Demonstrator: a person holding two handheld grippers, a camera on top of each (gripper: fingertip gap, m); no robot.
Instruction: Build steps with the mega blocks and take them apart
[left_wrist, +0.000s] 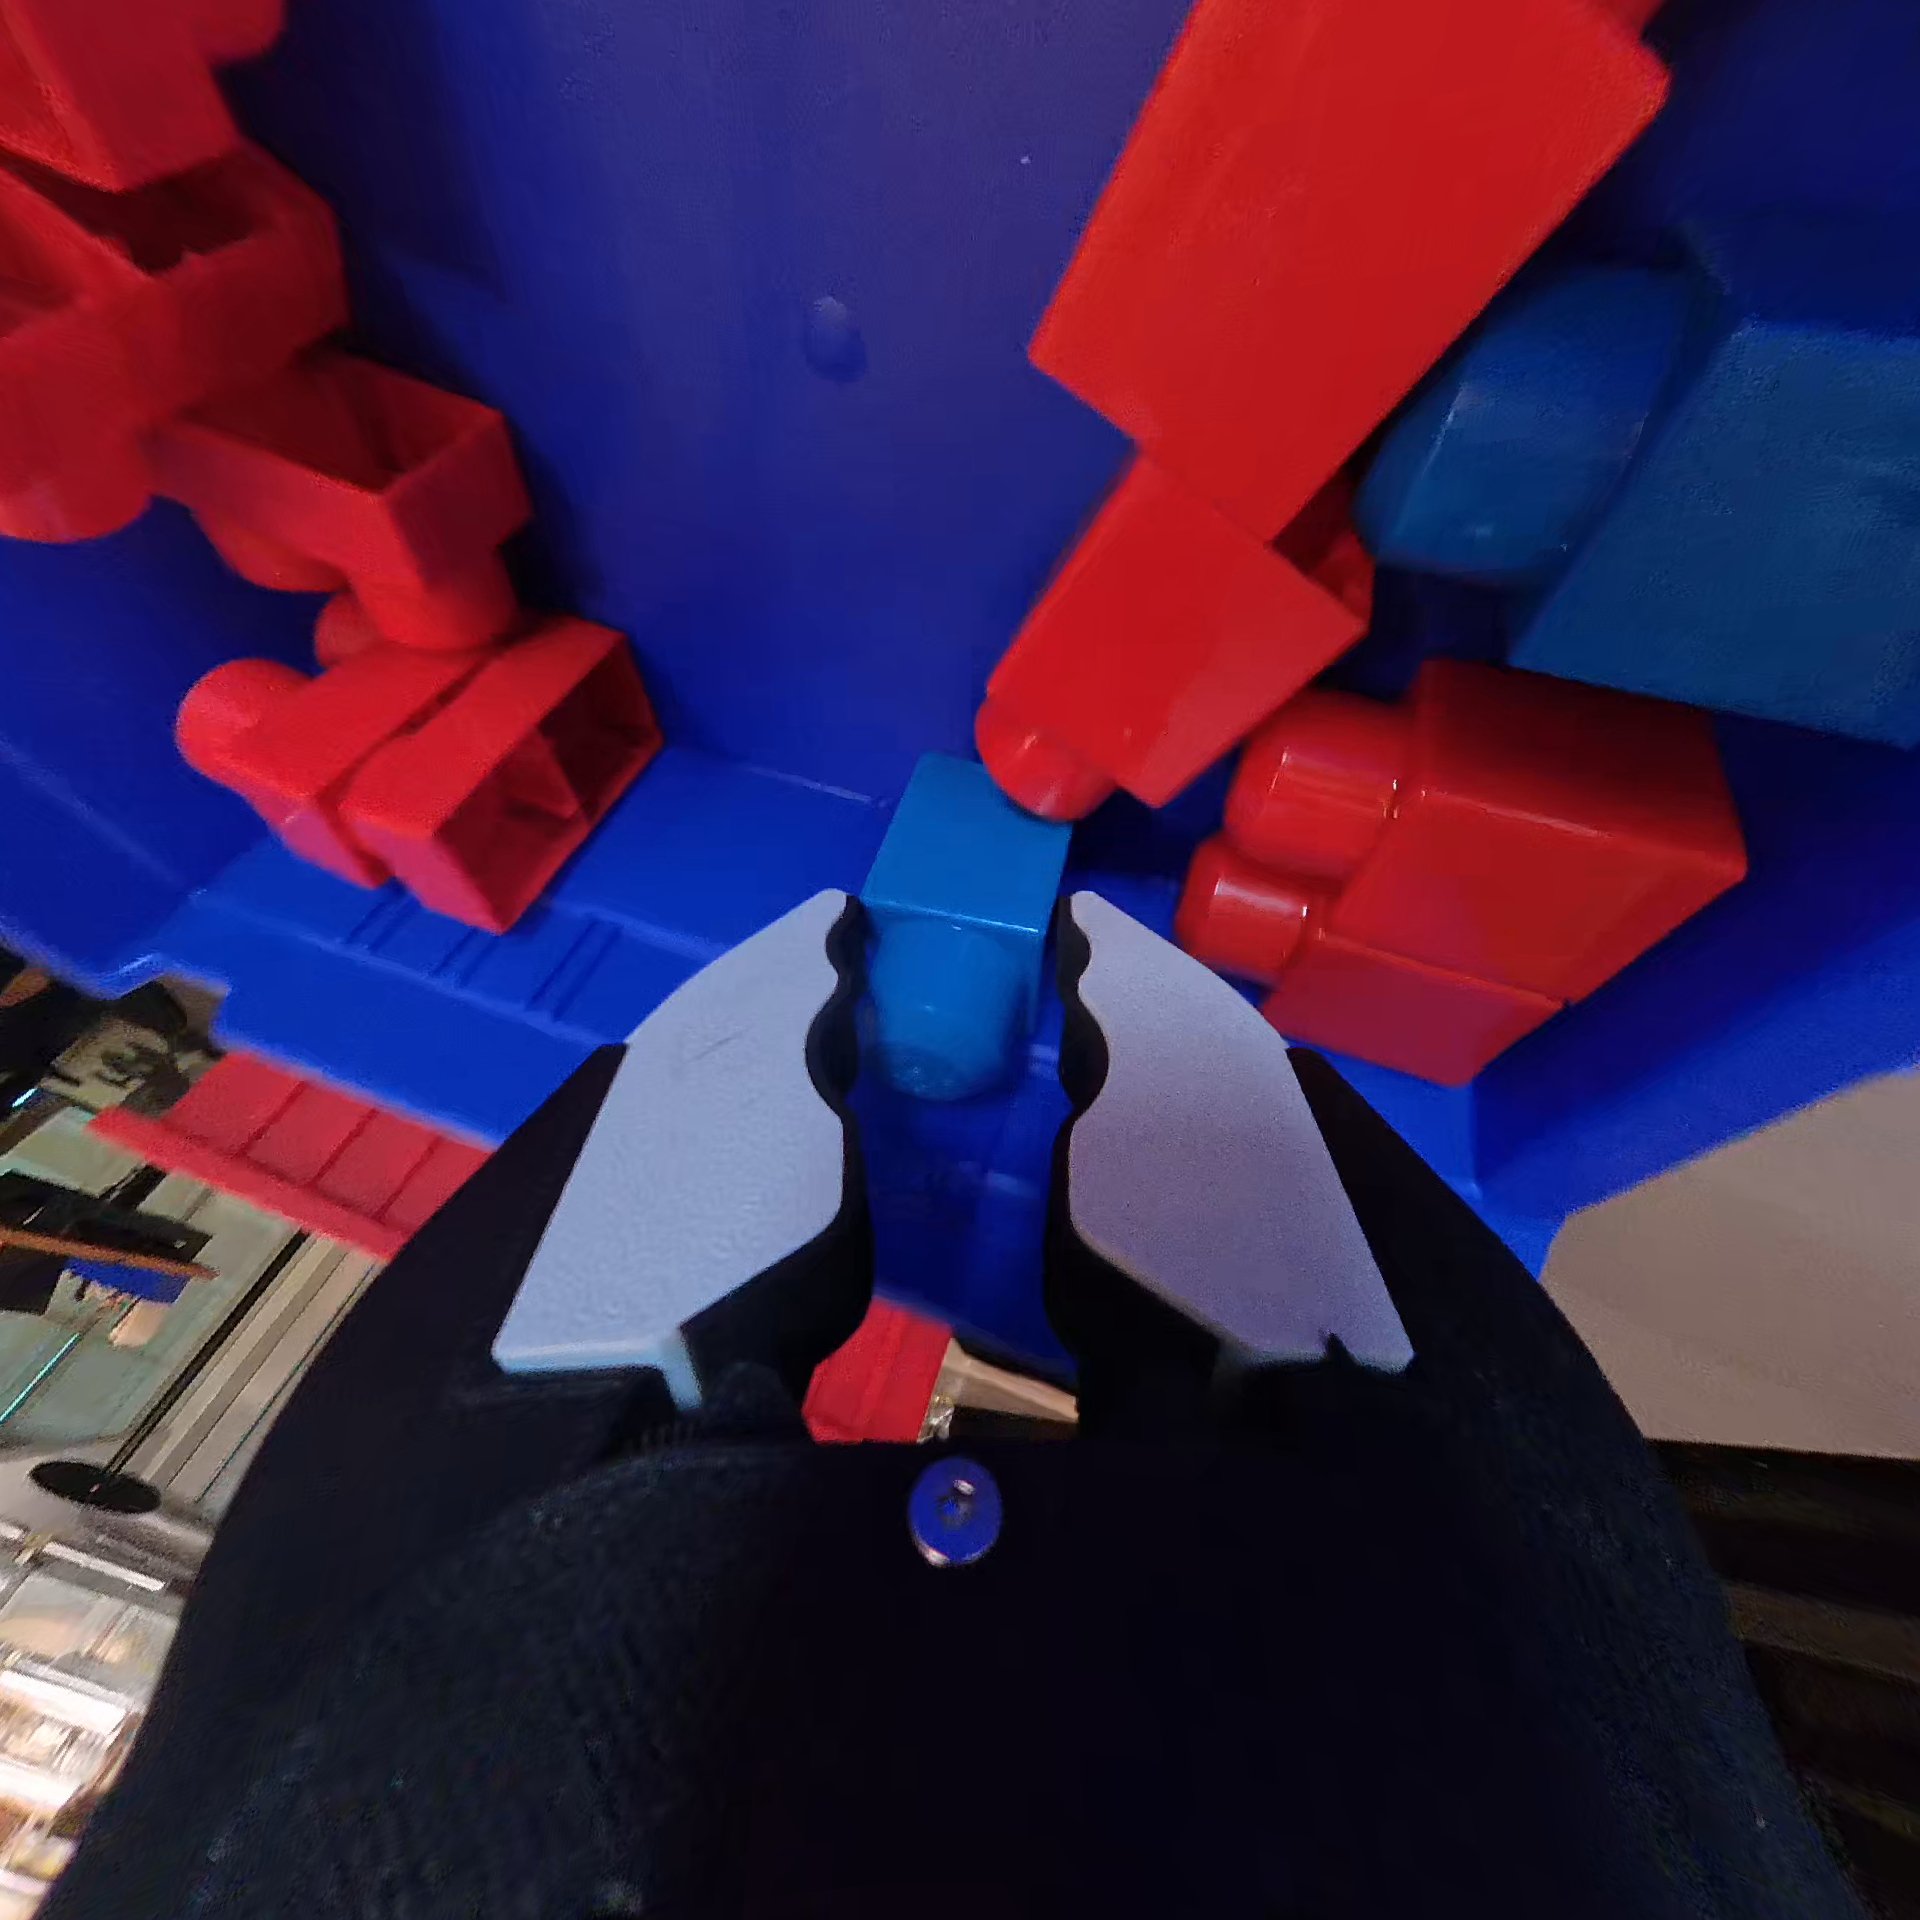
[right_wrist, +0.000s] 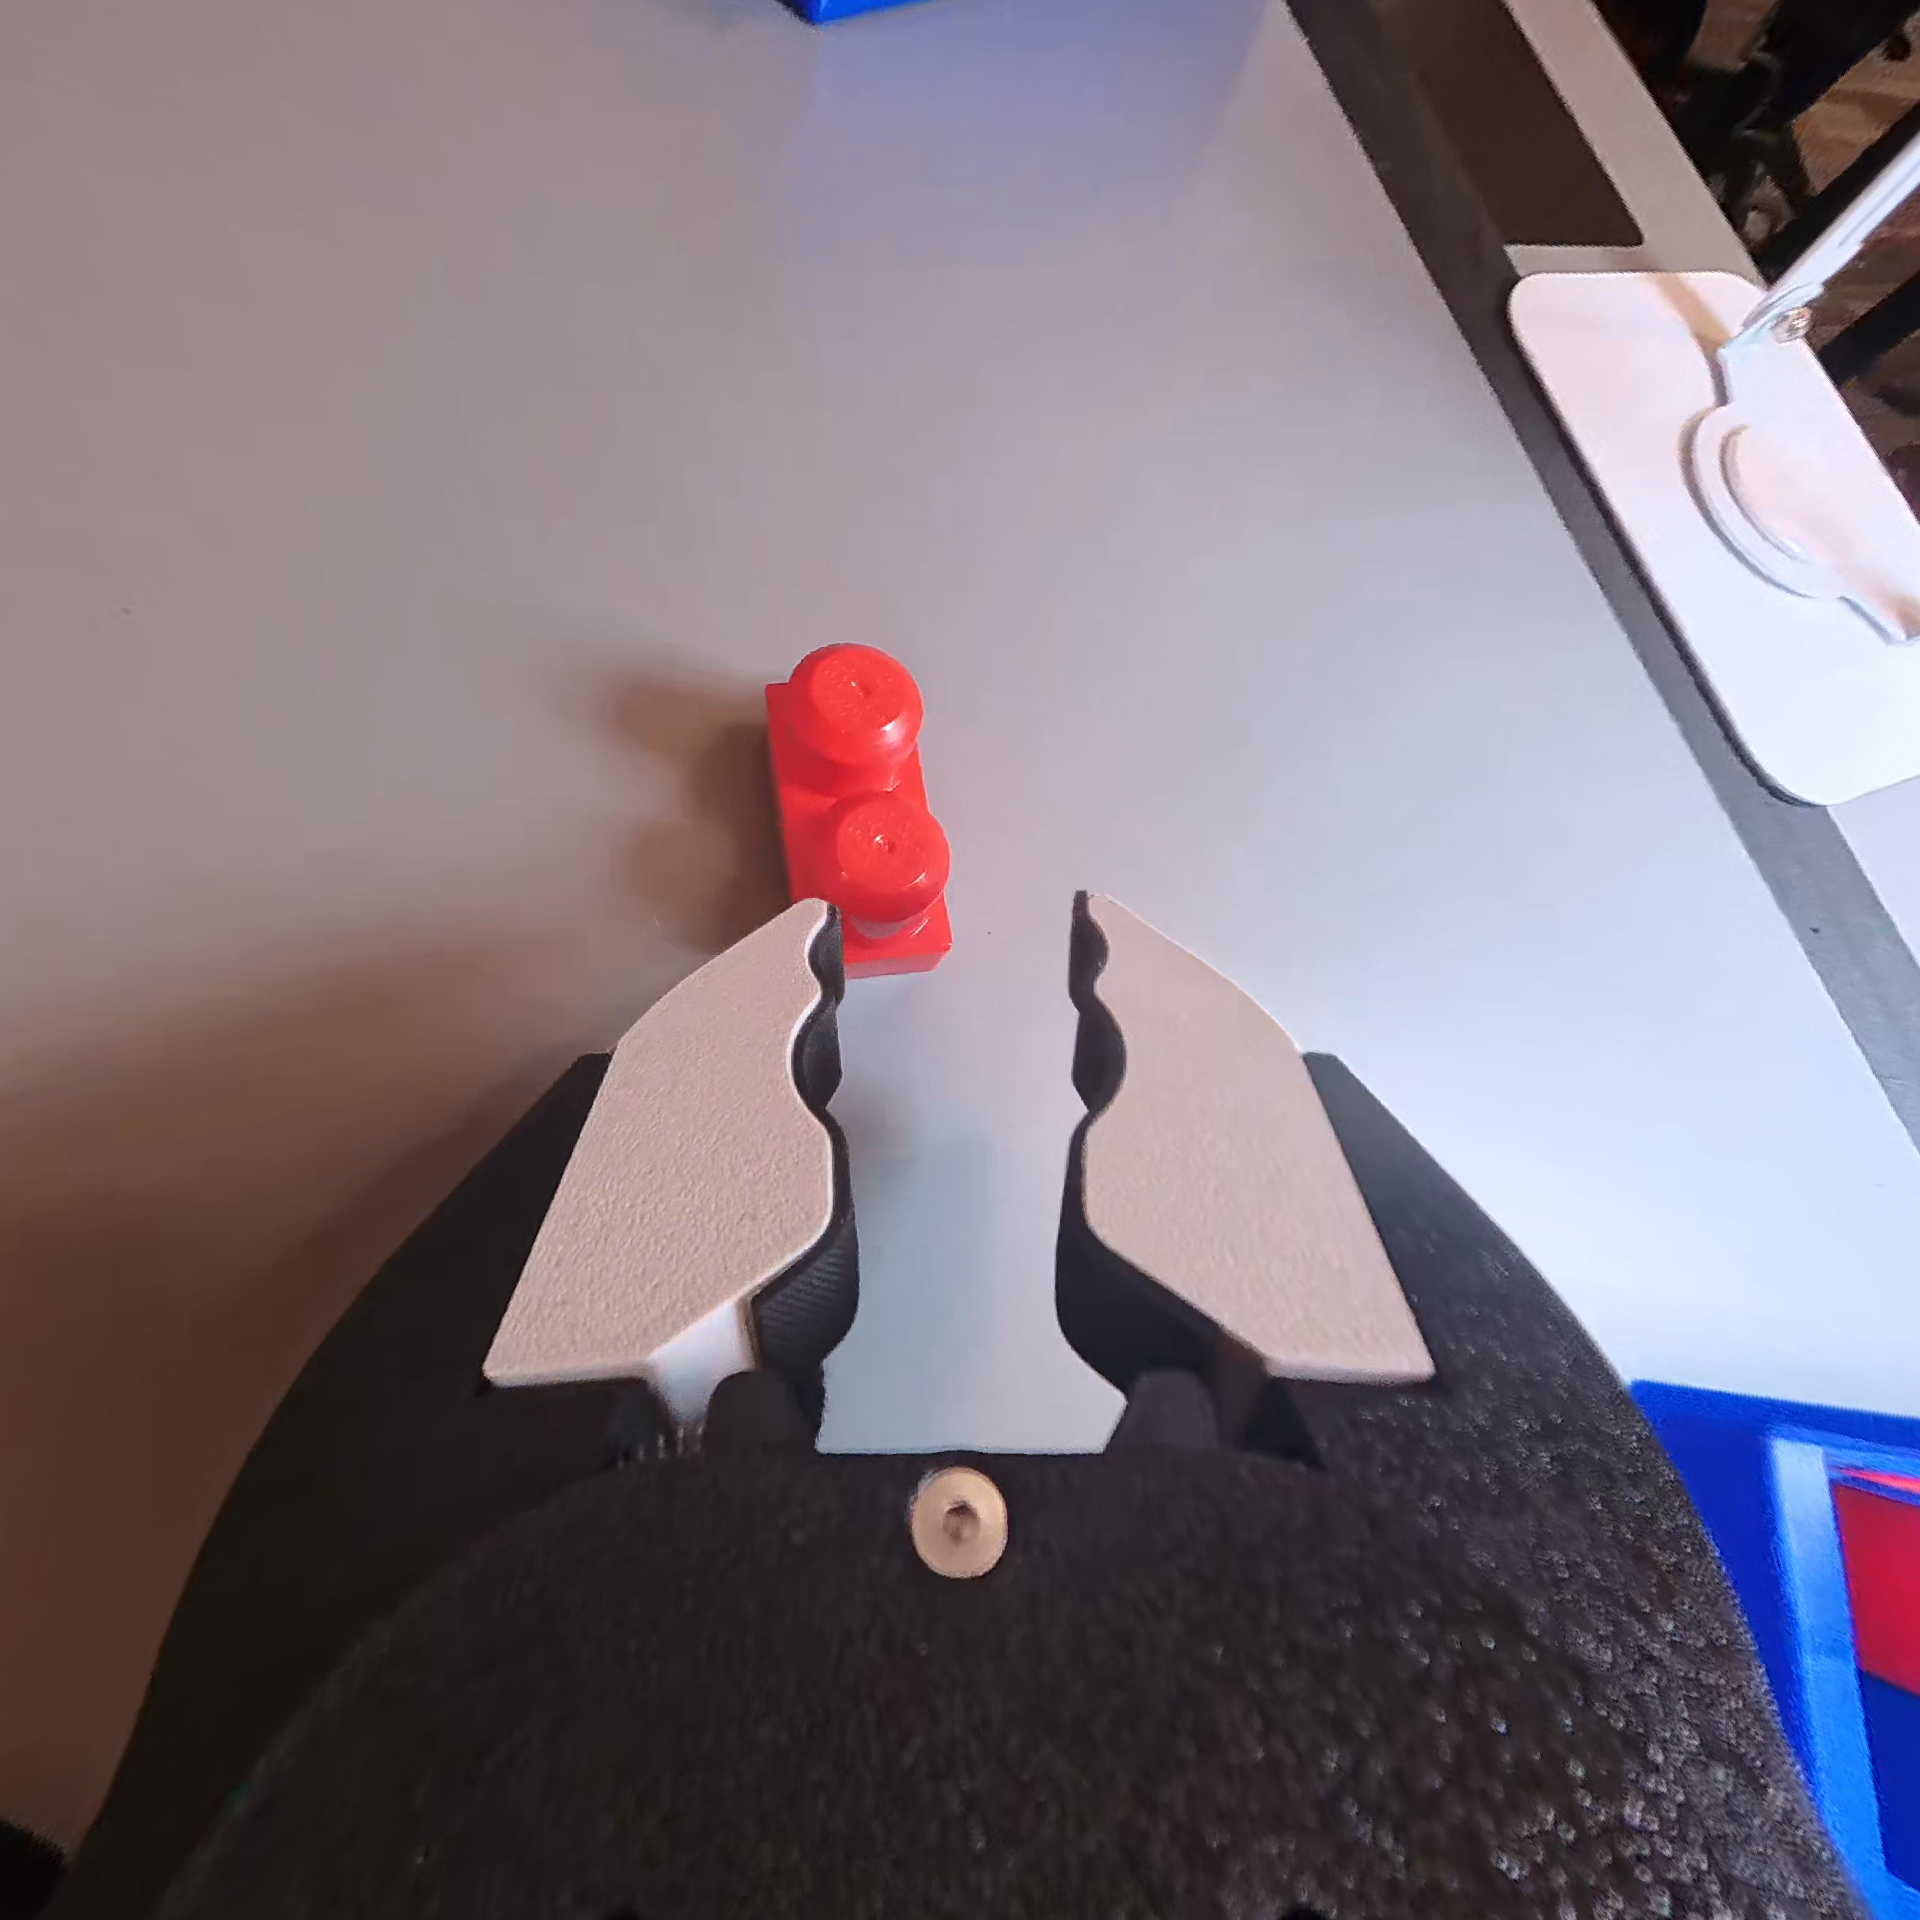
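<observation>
The left gripper (left_wrist: 961, 914) is clamped on a small blue block (left_wrist: 961, 883) inside the blue bin (left_wrist: 727, 364). The right gripper (right_wrist: 954, 914), fingers apart, hovers over the red two-stud block (right_wrist: 857, 810), which lies ahead, slightly left of centre frame, long axis along the fingers.

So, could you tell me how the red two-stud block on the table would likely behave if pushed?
The red block looks like rigid, glossy plastic, so it would probably slide. Standing flat, studs up, it seems unlikely to roll or tip.
</observation>
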